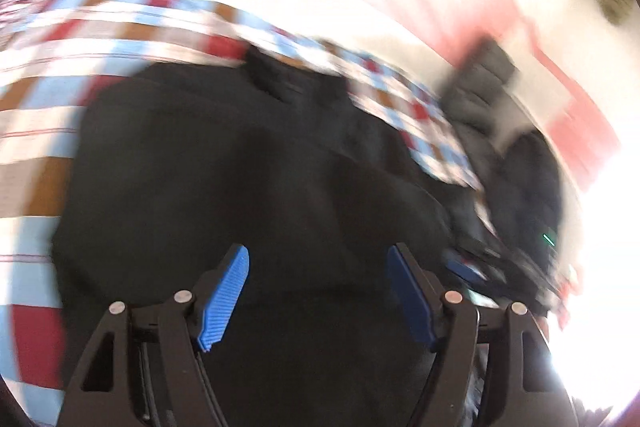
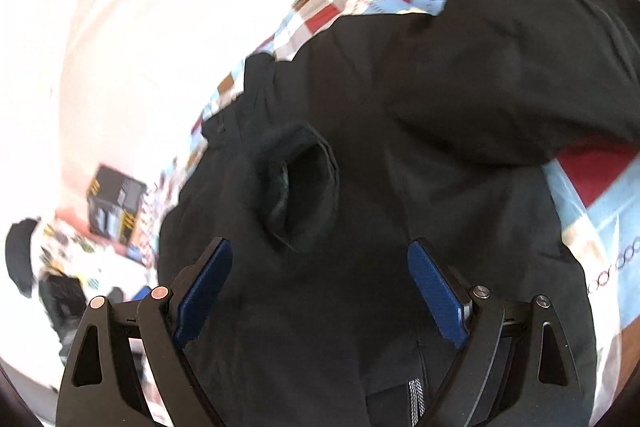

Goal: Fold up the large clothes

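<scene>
**Left wrist view: both grippers open over the black garment**

Left wrist view, blurred: left gripper has its blue pads spread apart with nothing between them, above the black garment. Garment lies on a checked bedcover of red, blue, brown and white squares.

Right wrist view: right gripper also spread, empty, over the same garment; its cuff opening lies just ahead of the fingertips.
</scene>
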